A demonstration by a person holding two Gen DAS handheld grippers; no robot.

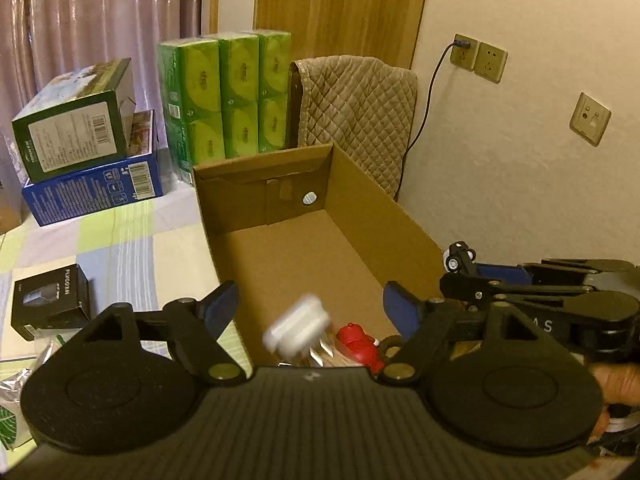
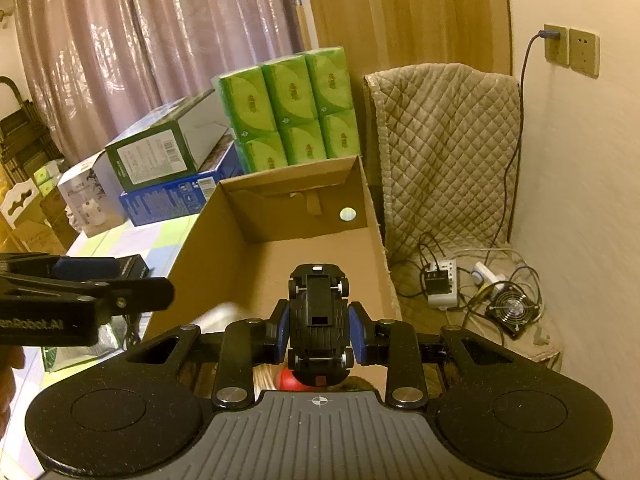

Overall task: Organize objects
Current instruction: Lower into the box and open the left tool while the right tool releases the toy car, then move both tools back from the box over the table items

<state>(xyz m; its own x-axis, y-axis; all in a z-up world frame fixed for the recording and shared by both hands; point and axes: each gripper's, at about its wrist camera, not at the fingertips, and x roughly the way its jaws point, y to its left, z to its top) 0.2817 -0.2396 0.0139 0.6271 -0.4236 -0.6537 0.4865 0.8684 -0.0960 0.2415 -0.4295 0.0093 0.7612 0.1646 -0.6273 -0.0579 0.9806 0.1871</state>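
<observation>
**Toy car clamped over the cardboard box, white plug blurred between spread fingers**

The right gripper (image 2: 319,338) is clenching a black toy car (image 2: 319,320), underside up, above the near end of the cardboard box (image 2: 224,216). The left gripper (image 1: 310,312) is hanging there too with its fingers spread wide; a blurred white plug (image 1: 298,328) is showing between them, touching neither. A red object (image 1: 358,346) is lying in the box below. Farther back, green tissue packs (image 1: 230,96) are standing behind the box.

Bare far end of cardboard box (image 1: 360,216), open-topped
</observation>
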